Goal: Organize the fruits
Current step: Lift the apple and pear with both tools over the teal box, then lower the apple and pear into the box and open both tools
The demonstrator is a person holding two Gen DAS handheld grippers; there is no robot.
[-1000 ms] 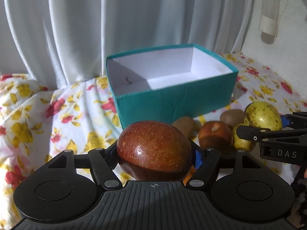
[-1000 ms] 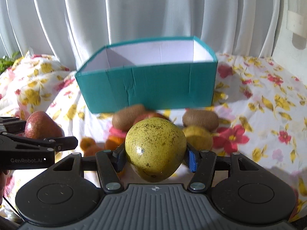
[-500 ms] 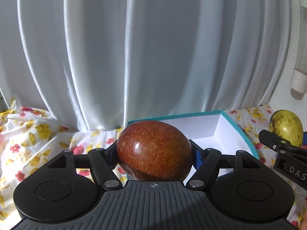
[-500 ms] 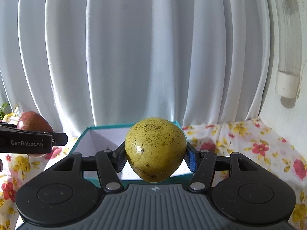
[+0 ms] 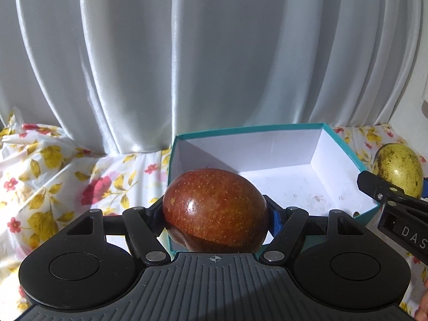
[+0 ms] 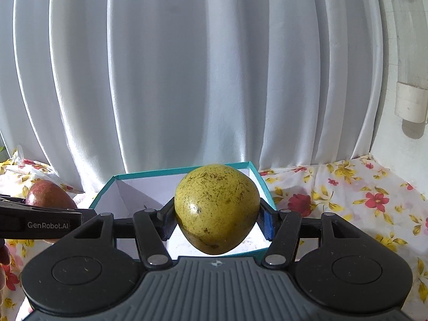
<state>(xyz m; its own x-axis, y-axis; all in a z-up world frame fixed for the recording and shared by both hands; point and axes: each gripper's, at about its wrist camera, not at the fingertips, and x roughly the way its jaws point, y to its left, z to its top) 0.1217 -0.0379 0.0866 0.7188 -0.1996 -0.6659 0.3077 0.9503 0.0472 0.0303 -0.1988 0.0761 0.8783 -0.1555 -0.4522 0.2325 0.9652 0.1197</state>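
Observation:
My left gripper is shut on a red apple, held in the air just before the near left corner of the teal box. My right gripper is shut on a yellow-green speckled fruit, held above the box's near wall. The box is open, with a white inside and nothing visible in it. The red apple also shows at the left of the right wrist view, and the yellow-green fruit at the right of the left wrist view.
A floral cloth covers the surface around the box. White curtains hang right behind it. A white wall with a white fitting stands at the right. The other fruits are out of view.
Both grippers moved forward and tilted down a little with their fruits. The box now looks nearer, and more of its inside shows.

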